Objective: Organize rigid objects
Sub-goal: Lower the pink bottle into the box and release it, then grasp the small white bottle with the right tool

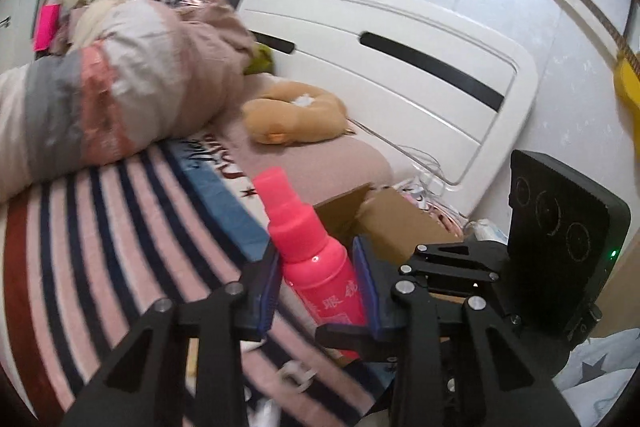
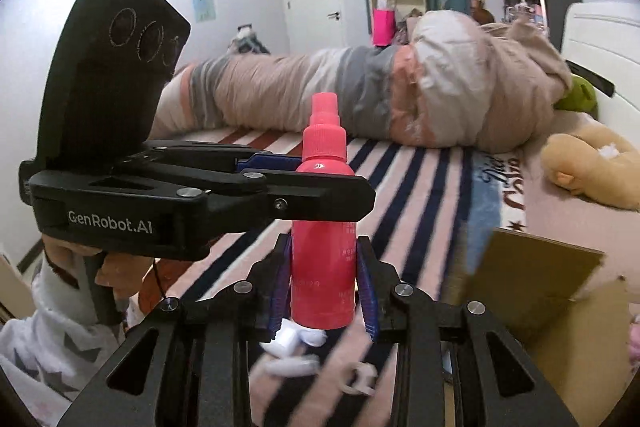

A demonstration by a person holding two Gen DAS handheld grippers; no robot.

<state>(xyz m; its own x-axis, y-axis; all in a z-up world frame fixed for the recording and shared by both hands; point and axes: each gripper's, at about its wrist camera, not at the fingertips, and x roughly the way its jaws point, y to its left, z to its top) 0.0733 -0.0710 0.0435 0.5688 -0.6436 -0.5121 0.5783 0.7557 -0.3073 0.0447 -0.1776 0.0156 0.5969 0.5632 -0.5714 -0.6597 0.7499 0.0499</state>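
A pink bottle [image 2: 323,259], judged light, stiff and slick-walled, is clamped upright above the striped bed [image 2: 420,195] by both the left gripper [image 1: 318,291] and right gripper [image 2: 323,291], each closed on its cylindrical body, near a cardboard box [image 2: 536,287].

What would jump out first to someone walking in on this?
A bright pink spray bottle, upright above the striped bedspread, with both claws at it: the left claw from the side, the right claw lower down. An open cardboard box sits to the right.
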